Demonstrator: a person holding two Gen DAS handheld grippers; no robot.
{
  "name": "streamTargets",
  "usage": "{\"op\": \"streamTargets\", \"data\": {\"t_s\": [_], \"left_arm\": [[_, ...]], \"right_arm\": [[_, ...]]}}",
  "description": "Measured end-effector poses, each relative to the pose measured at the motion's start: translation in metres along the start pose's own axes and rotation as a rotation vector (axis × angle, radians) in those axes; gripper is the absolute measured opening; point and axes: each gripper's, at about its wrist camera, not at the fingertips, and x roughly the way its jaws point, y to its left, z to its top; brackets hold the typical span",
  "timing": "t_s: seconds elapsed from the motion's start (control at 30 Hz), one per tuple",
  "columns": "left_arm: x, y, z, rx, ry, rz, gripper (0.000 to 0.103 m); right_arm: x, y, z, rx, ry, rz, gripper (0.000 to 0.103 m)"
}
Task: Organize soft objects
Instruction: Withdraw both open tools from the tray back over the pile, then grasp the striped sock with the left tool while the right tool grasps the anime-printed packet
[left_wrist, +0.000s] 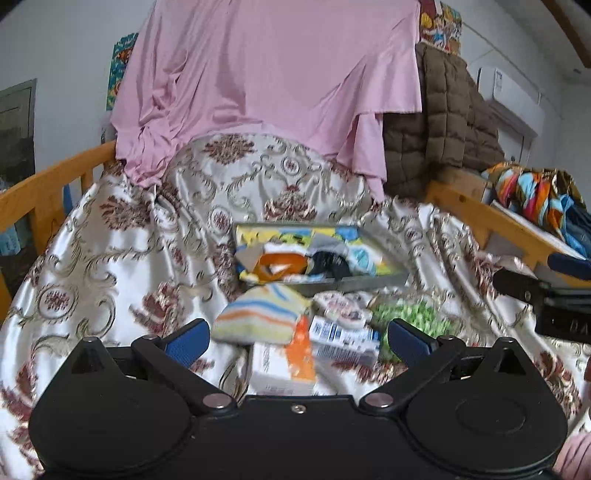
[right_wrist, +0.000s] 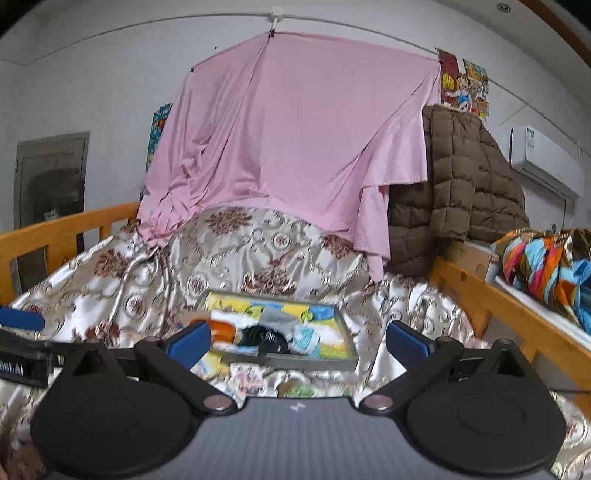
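A grey tray (left_wrist: 369, 283) with a colourful lining sits on the patterned bedspread and holds small soft items, among them an orange one (left_wrist: 282, 266) and a black one (left_wrist: 328, 263). In front of it lie a striped soft pouch (left_wrist: 258, 314), boxes (left_wrist: 284, 363) and a green spotted item (left_wrist: 413, 317). My left gripper (left_wrist: 299, 339) is open and empty, just in front of this pile. My right gripper (right_wrist: 299, 339) is open and empty, facing the tray (right_wrist: 288, 360). The right gripper also shows at the right edge of the left wrist view (left_wrist: 554, 291).
The satin bedspread (left_wrist: 110, 258) covers a bed with wooden rails (left_wrist: 40, 192) on both sides. A pink sheet (left_wrist: 273, 81) hangs behind, a brown quilted coat (left_wrist: 447, 122) to its right. Colourful cloth (left_wrist: 535, 192) lies beyond the right rail.
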Motion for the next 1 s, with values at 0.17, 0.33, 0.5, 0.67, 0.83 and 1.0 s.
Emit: {"op": "streamTargets", "data": {"t_s": [0.17,0.33,0.5,0.67,0.83,1.0], "left_arm": [[-0.003,0.002,-0.009,0.002,0.035,0.007,0.102],[-0.005,-0.006,-0.018,0.057,0.067,0.012,0.102],[-0.002,-0.009,-0.020,0.078,0.091,0.021,0.102],[0.009,-0.009,-0.022,0.080,0.149,0.037,0.102],[0.018,-0.009,-0.025,0.089,0.194,0.064,0.102],[0.019,-0.004,-0.024,0.060,0.204,0.081,0.102]], "right_arm": [[-0.005,0.006,-0.025,0.019,0.087,0.045,0.103],[-0.009,0.010,-0.045,0.032,0.187,0.077,0.103],[-0.009,0.013,-0.062,0.042,0.263,0.098,0.103],[-0.004,0.015,-0.072,0.055,0.306,0.105,0.103],[0.008,0.017,-0.078,0.069,0.348,0.109,0.103],[0.021,0.019,-0.082,0.077,0.378,0.120,0.103]]}}
